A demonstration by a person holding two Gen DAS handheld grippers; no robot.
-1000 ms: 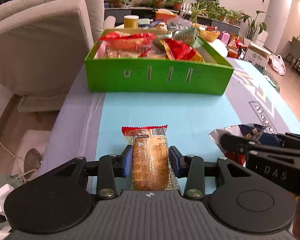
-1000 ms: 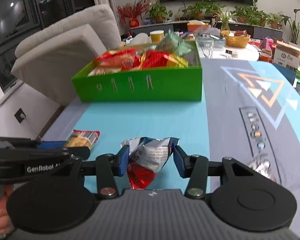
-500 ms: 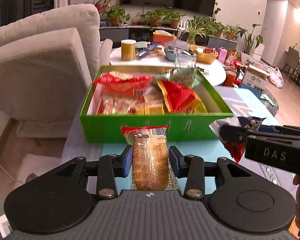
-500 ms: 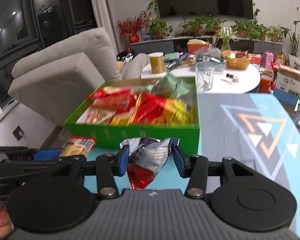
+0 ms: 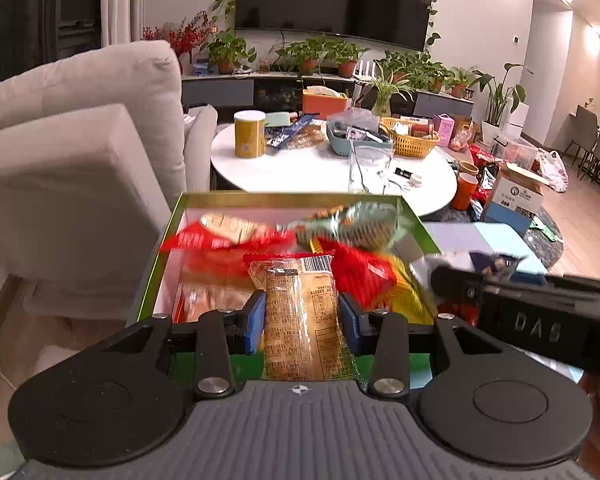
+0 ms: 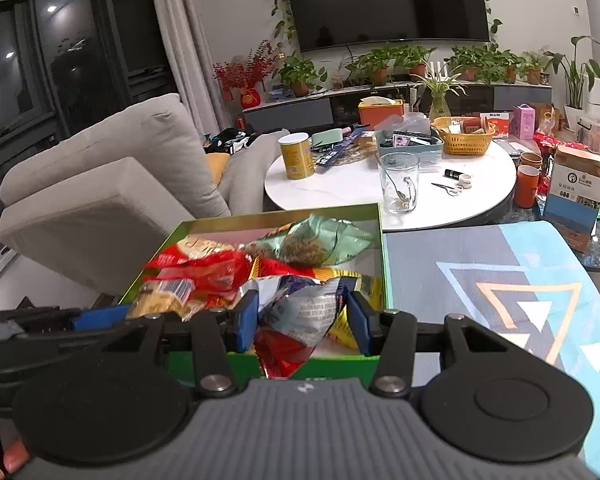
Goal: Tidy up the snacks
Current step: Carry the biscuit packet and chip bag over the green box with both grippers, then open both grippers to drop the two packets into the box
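My left gripper [image 5: 300, 316] is shut on a clear-wrapped brown pastry bar [image 5: 300, 320] with a red top edge, held above the near edge of the green box [image 5: 284, 198]. My right gripper [image 6: 303, 318] is shut on a crumpled silver, blue and red snack bag [image 6: 300, 312], held above the near right part of the same green box [image 6: 284, 214]. The box holds several snack packs, red, yellow and pale green. The right gripper shows at the right of the left wrist view [image 5: 444, 280]; the left gripper shows at the lower left of the right wrist view [image 6: 100, 316].
A grey sofa [image 5: 80, 152] stands left of the box. Beyond the box is a round white table [image 6: 380, 184] with a glass [image 6: 398, 184], a yellow can [image 6: 296, 156], a basket and clutter. A blue and grey patterned mat [image 6: 500, 280] covers the table to the right.
Both grippers have risen and moved forward with their snacks, from over the blue mat in front of the green box to above its near edge.
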